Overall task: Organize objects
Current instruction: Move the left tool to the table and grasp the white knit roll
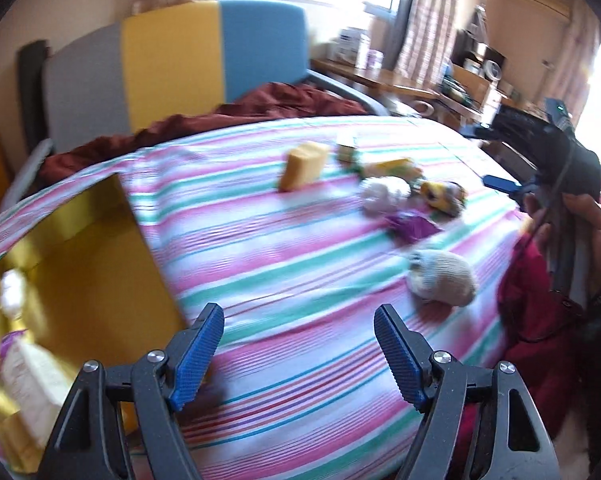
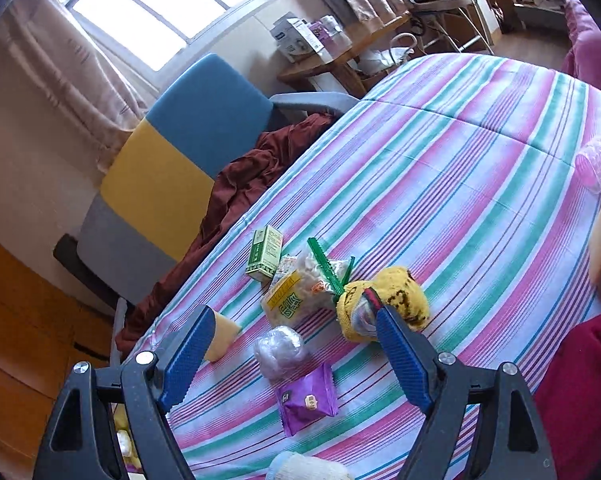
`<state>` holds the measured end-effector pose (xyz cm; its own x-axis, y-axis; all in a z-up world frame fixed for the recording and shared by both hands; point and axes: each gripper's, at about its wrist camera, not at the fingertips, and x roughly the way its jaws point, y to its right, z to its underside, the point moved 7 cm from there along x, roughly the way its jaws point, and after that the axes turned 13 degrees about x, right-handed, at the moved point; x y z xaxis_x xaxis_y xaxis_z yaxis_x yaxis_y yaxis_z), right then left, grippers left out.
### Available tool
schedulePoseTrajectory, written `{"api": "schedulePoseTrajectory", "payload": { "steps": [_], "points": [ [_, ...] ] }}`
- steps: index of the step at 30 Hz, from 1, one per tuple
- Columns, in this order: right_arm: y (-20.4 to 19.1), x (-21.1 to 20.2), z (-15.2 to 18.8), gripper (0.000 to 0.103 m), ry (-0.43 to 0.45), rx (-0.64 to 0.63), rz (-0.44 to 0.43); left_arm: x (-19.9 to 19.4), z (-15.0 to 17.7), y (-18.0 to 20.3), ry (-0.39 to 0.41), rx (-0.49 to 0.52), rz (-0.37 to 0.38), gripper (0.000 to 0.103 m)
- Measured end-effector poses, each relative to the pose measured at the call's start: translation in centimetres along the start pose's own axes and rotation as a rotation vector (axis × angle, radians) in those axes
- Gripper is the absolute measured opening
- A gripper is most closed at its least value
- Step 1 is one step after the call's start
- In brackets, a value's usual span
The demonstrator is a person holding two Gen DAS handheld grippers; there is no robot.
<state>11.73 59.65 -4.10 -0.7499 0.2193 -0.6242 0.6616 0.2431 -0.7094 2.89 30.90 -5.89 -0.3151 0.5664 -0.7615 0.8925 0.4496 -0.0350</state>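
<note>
On the striped bed cover [image 2: 460, 184] lie several small items: a yellow sponge [image 1: 303, 165], a green box [image 2: 263, 254], a snack bag with a green clip [image 2: 300, 292], a yellow knitted piece [image 2: 388, 300], a clear plastic ball [image 2: 279, 349], a purple packet [image 2: 306, 400] and a cream rolled sock [image 1: 442, 277]. A gold box [image 1: 80, 264] at the left holds white items. My left gripper [image 1: 298, 316] is open and empty above the cover beside the box. My right gripper [image 2: 292, 316] is open and empty above the pile; it also shows in the left wrist view [image 1: 500, 184].
A grey, yellow and blue headboard [image 1: 172, 72] and a maroon blanket [image 1: 260, 108] lie beyond the bed. A wooden desk [image 1: 400, 80] with clutter stands by the window. A clear pink cup [image 2: 598, 164] sits at the right edge. Red clothing [image 1: 540, 300] is at the bed's side.
</note>
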Motion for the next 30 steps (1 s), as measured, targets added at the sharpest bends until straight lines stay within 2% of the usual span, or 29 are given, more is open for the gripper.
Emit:
{"api": "schedulePoseTrajectory", "payload": {
  "steps": [2, 7, 13, 17, 20, 22, 25, 30],
  "points": [
    [0.9, 0.1, -0.3, 0.084, -0.01, 0.049, -0.005, 1.5, -0.9, 2.0, -0.015, 0.026, 0.055, 0.073],
    [2.0, 0.9, -0.3, 0.084, -0.048, 0.106, 0.006, 4.9, -2.7, 6.6, -0.06, 0.036, 0.204, 0.075],
    [3.1, -0.2, -1.4, 0.084, 0.016, 0.16, -0.005, 8.2, -4.5, 10.4, -0.089, 0.114, 0.246, 0.077],
    [4.5, -0.7, -2.1, 0.084, 0.038, 0.232, -0.015, 10.8, -4.7, 12.1, -0.141, 0.086, 0.306, 0.078],
    [5.3, -0.8, -2.4, 0.084, 0.041, 0.269, -0.02, 12.1, -4.9, 13.5, -0.146, 0.125, 0.297, 0.081],
    [5.3, -0.6, -2.5, 0.084, 0.04, 0.269, -0.013, 13.0, -4.6, 13.4, -0.149, 0.141, 0.266, 0.077],
    [5.1, -0.1, -2.2, 0.084, 0.015, 0.255, -0.008, 12.5, -4.3, 12.8, -0.112, 0.14, 0.269, 0.072],
    [3.9, 2.1, -0.7, 0.084, -0.099, 0.189, 0.008, 10.7, -2.3, 9.2, -0.056, 0.085, 0.238, 0.071]
  ]
}}
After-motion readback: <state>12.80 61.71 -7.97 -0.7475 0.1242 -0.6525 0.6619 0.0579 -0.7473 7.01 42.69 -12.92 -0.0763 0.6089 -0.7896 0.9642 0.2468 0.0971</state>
